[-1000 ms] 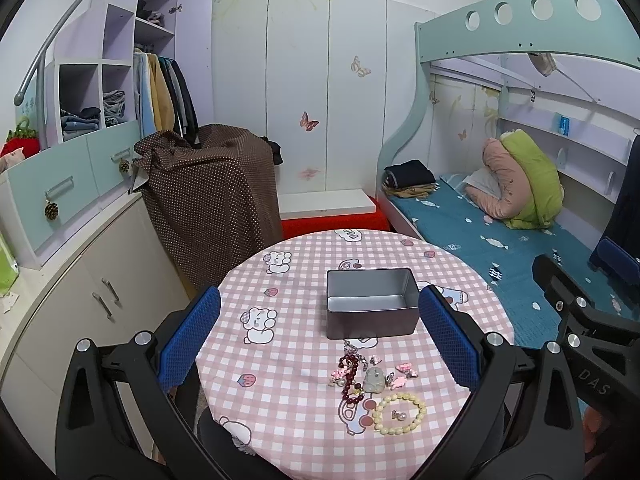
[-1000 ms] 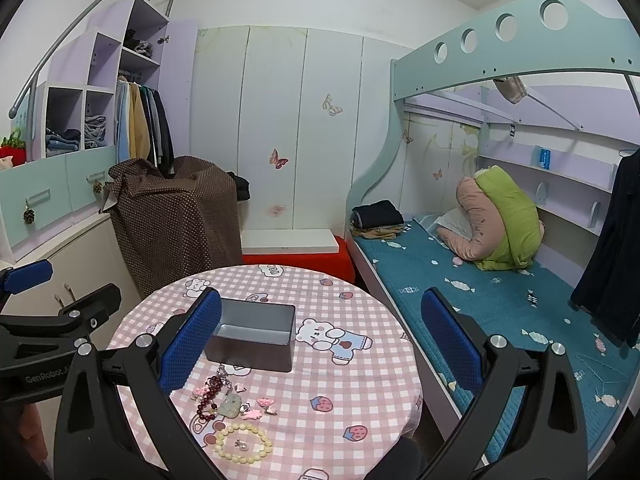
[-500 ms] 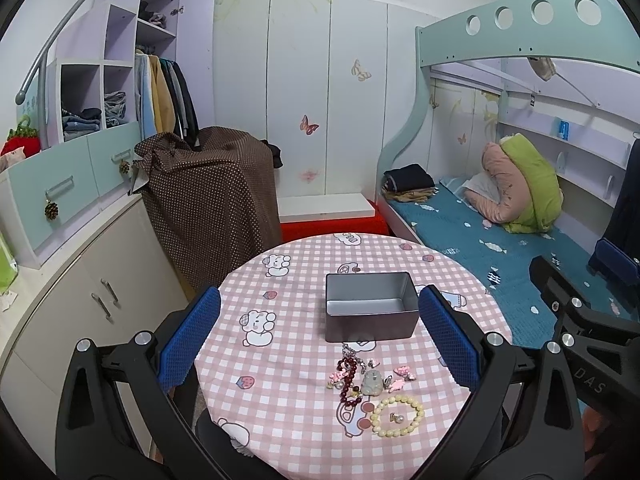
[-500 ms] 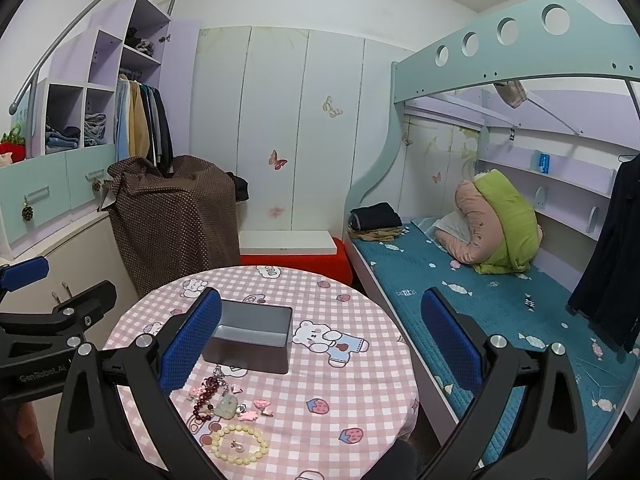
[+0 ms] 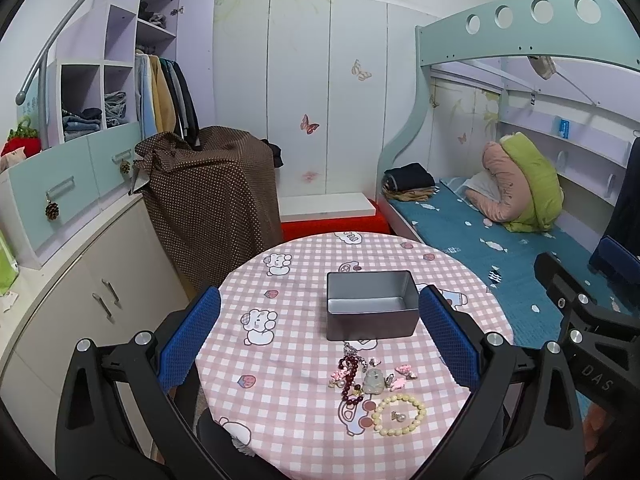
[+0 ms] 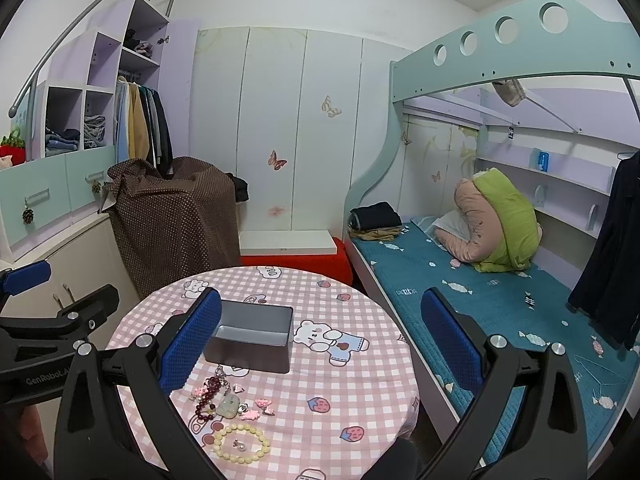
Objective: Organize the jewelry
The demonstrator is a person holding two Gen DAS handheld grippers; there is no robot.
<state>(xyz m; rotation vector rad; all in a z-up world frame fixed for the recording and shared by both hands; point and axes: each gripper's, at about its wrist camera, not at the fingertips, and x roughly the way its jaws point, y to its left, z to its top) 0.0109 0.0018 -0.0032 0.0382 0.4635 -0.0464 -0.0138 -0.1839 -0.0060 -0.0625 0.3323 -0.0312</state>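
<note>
Jewelry (image 5: 370, 380) between left claw (image 5: 318, 340) tips

Small charm inside the cream bead bracelet (image 5: 399, 416) too tiny to identify. Pink bits (image 6: 262, 403) by the dark red beads (image 5: 351, 378) too small to tell apart. Chain (image 5: 352, 350) near the tin (image 5: 371, 326) blurs out. Left gripper (image 5: 319, 336) handles cut by bottom edge. Right gripper (image 6: 321, 344) left finger (image 6: 190, 342) hides the tin's left end. Round table (image 6: 360, 380) near edge cut off.
</note>
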